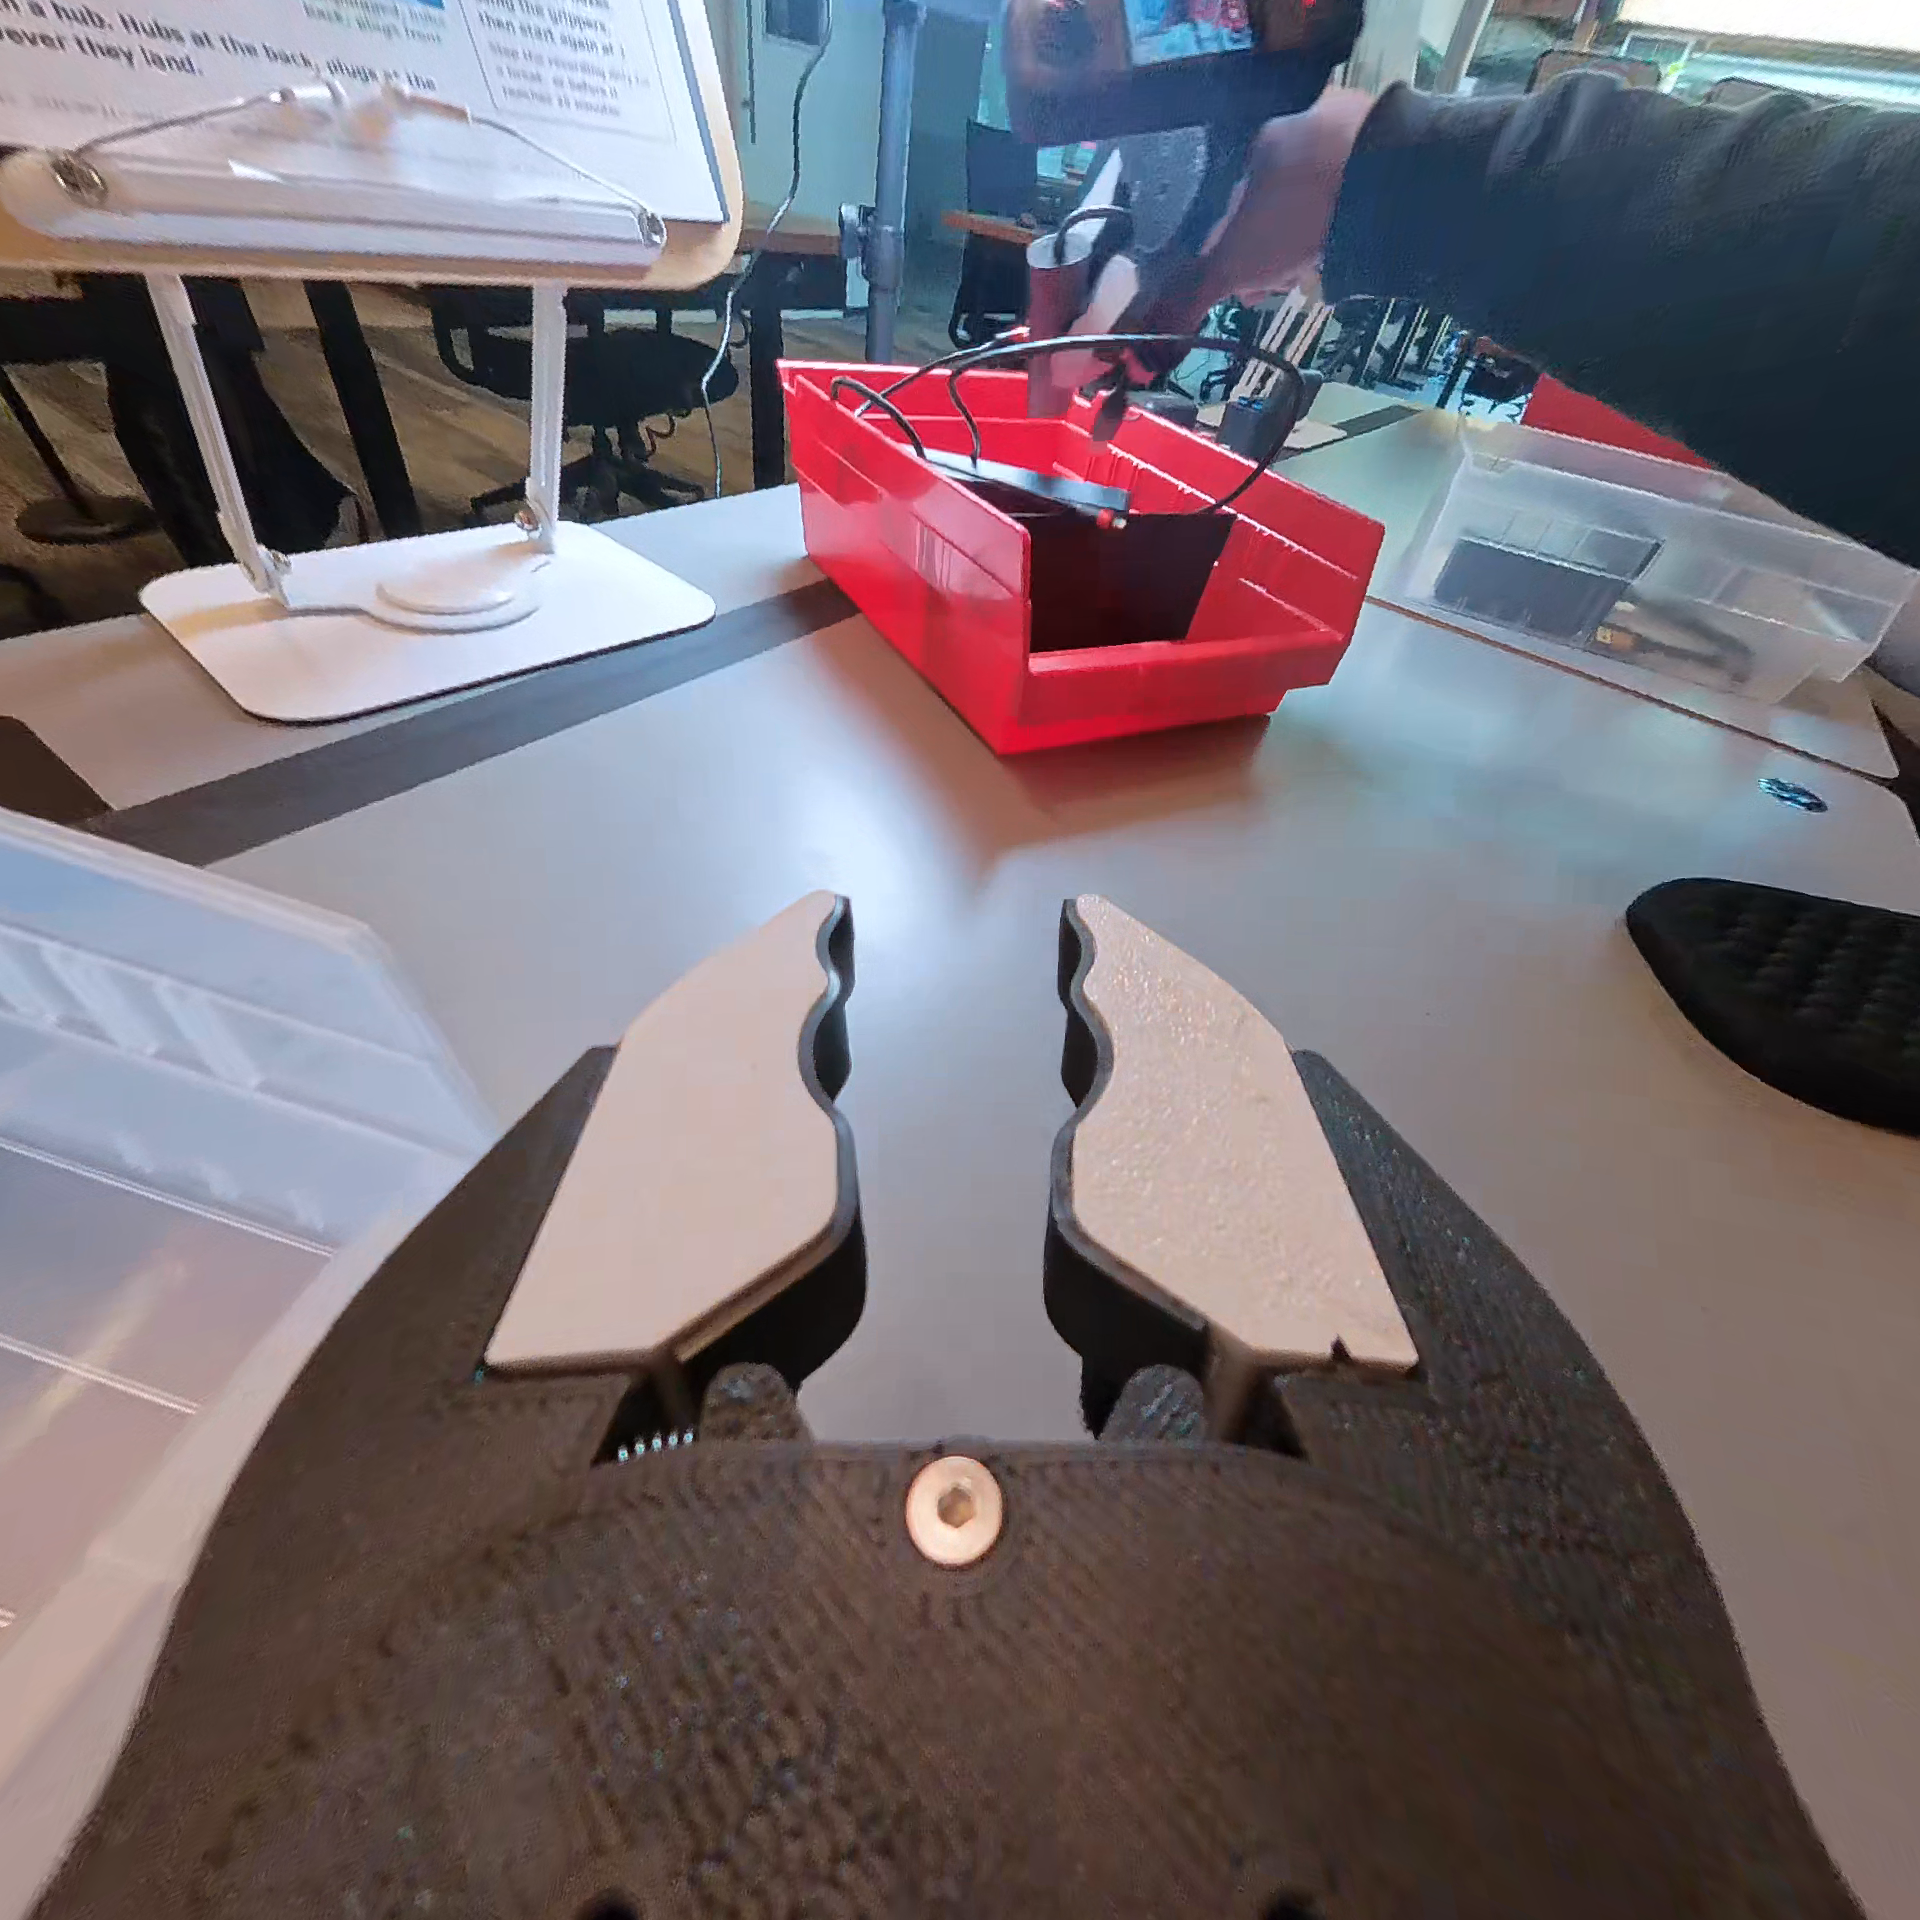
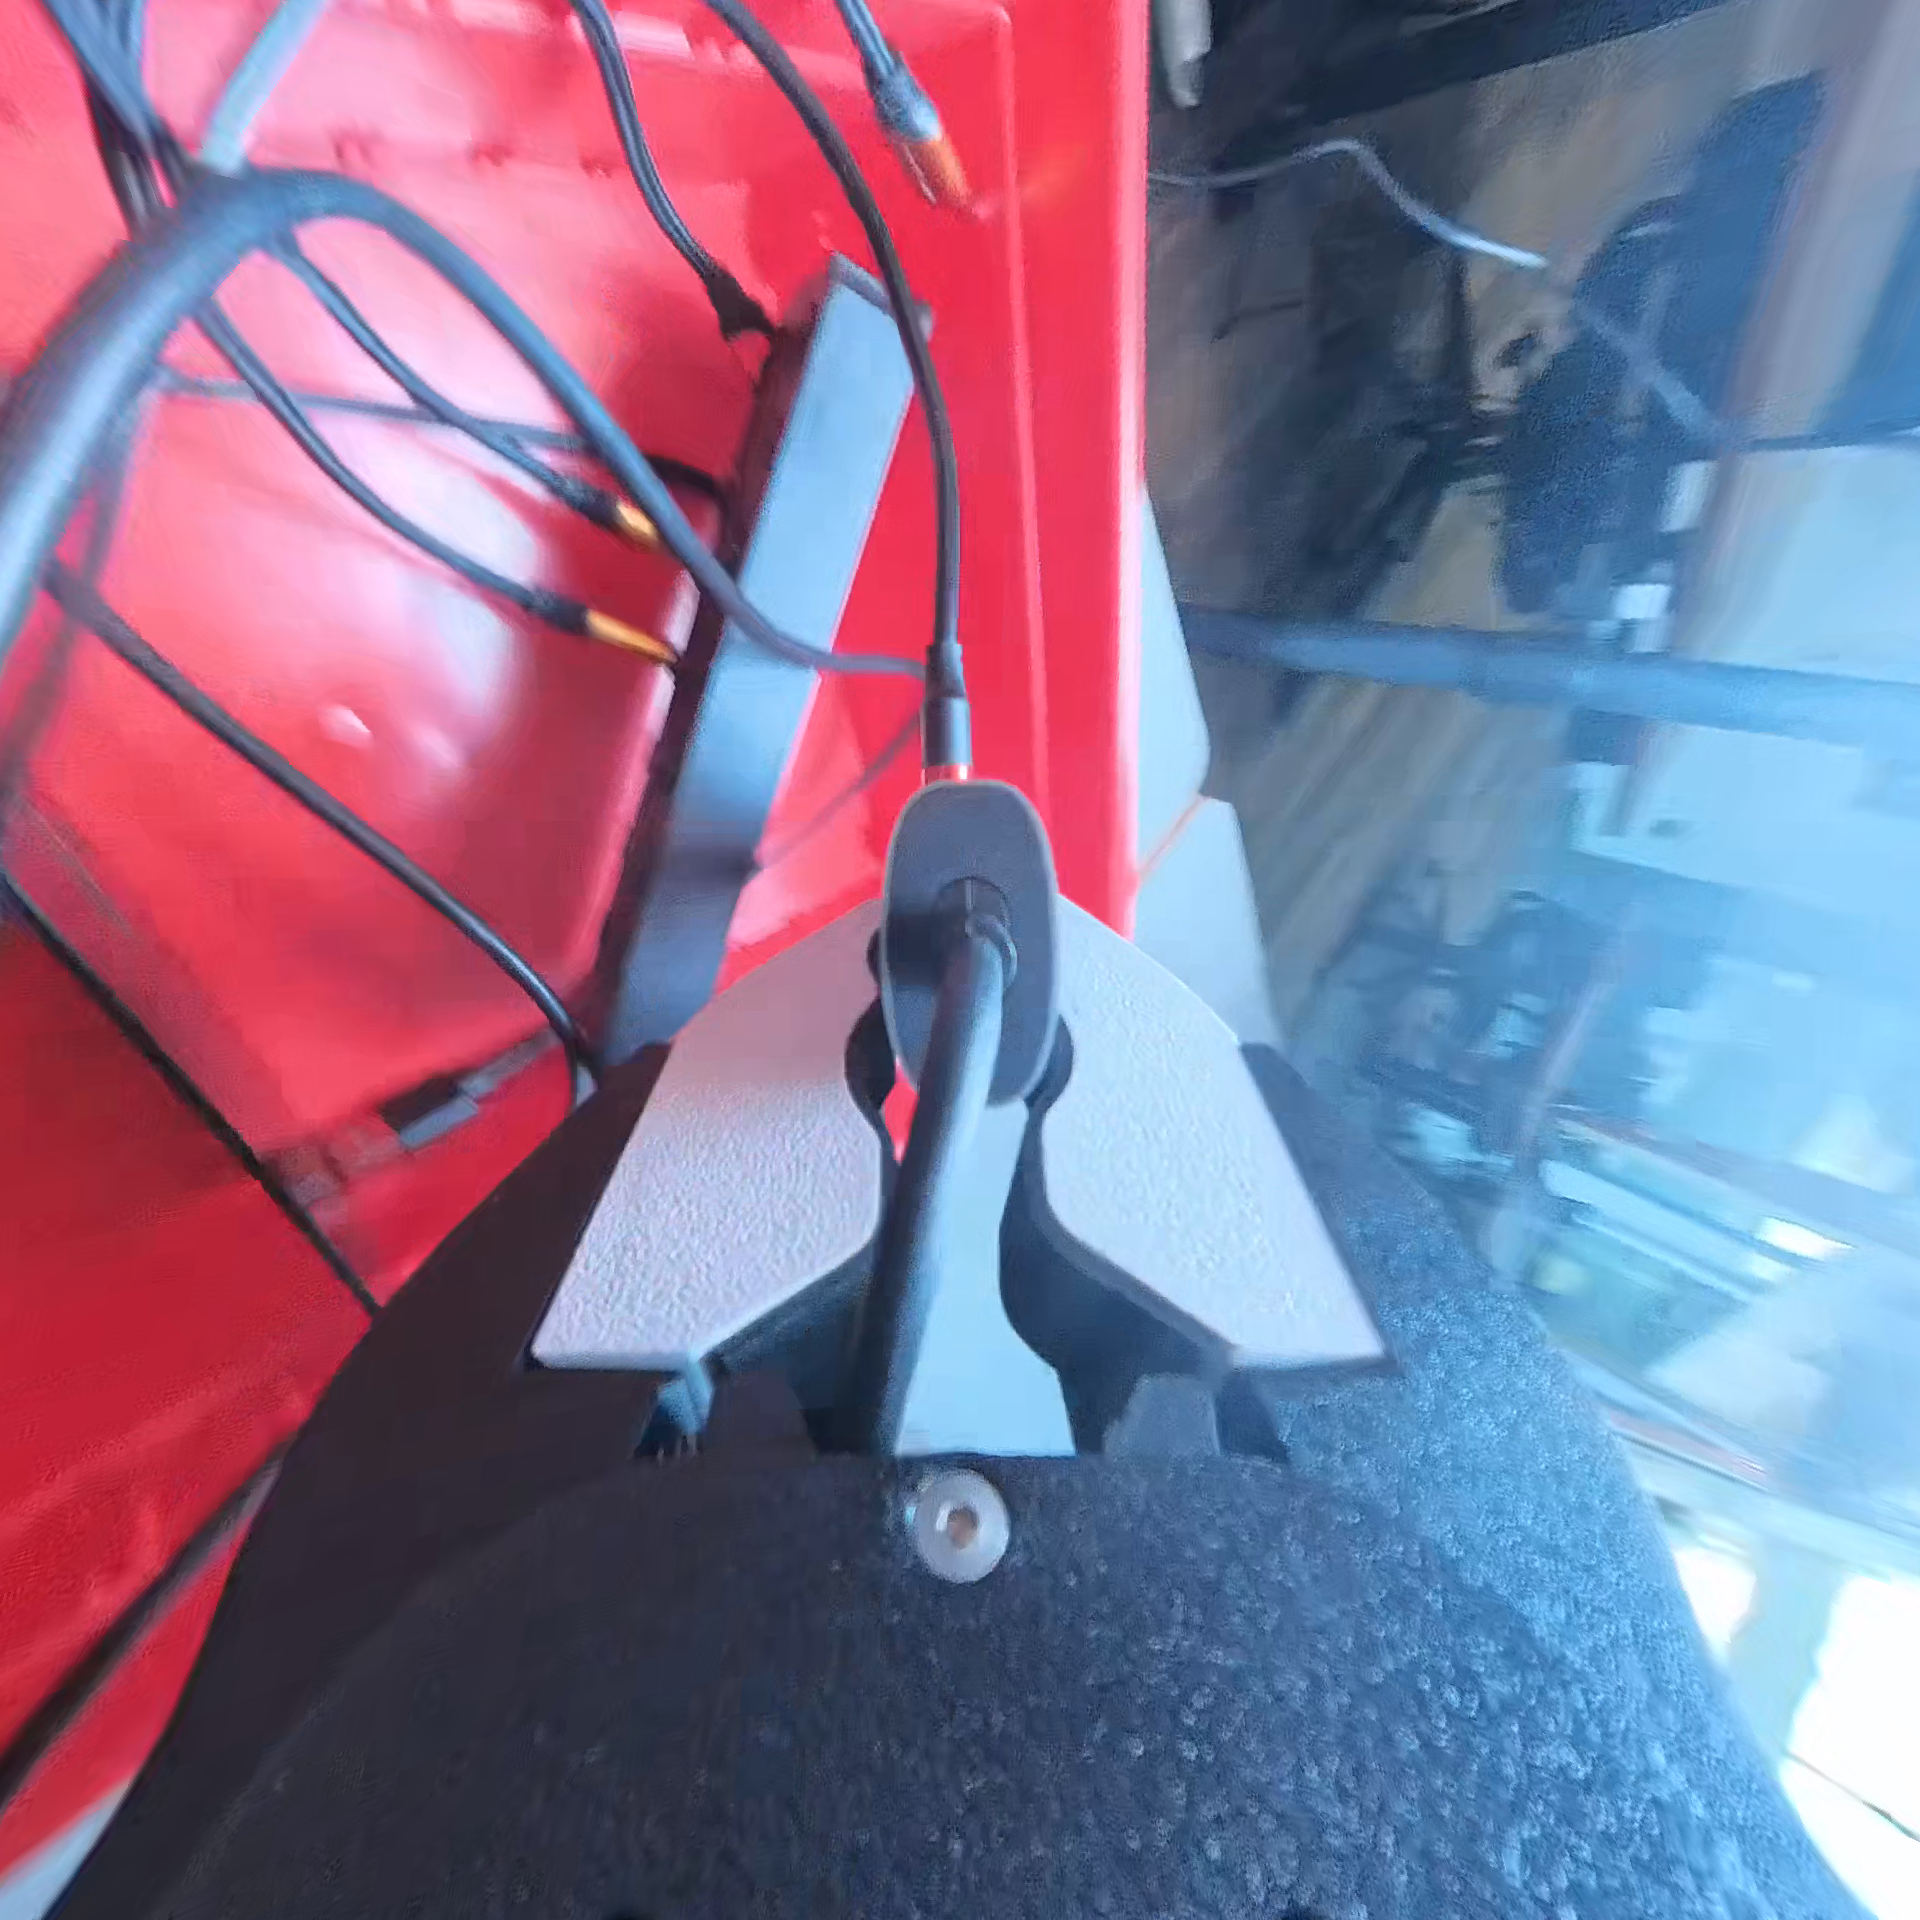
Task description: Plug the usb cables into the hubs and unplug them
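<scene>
Red bin (image 1: 1132, 665) – right tool (image 2: 961, 997) clamps black cable (image 2: 940, 1132) | left tool (image 1: 956, 1023) gapes, holding nothing

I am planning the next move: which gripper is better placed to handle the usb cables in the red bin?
Right. The right gripper is over the red bin, shut on a black cable. The left gripper is open above bare table.

A white metal document stand (image 1: 416, 613) with a clipped printed sheet (image 1: 343, 94) is set near the far left edge of the grey surface (image 1: 1039, 831). A dark strip (image 1: 436, 727) is seen running across the surface beneath its base. A clear plastic compartment box (image 1: 1652, 561) is placed toward the far right corner, and another clear plastic box (image 1: 156, 1195) is seen at the near left edge. A black textured pad (image 1: 1797, 997) lies at the right edge. Black office chairs (image 1: 613, 395) are visible beyond the far edge.
</scene>
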The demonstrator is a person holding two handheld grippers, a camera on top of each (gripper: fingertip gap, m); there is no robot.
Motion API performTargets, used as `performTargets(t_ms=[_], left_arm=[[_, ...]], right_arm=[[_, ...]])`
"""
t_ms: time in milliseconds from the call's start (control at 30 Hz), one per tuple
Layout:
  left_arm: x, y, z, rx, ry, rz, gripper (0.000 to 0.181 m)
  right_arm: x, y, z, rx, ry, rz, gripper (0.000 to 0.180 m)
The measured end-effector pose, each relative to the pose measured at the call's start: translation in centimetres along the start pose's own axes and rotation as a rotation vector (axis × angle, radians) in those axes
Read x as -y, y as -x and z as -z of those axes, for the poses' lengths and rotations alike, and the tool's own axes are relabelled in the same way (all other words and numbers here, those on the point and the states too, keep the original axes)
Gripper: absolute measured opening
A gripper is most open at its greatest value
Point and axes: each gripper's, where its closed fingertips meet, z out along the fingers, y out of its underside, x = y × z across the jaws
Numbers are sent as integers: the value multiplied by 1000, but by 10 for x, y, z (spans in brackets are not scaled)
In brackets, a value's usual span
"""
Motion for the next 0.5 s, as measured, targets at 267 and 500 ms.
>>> performTargets(t_ms=[267,500], left_arm=[[-20,9,-7,7,76,-2,42],[-12,27,4,88,86,-39,47]], right_arm=[[45,12,36,490,-256,-375,63],[64,40,177,288,-657,-256,64]])
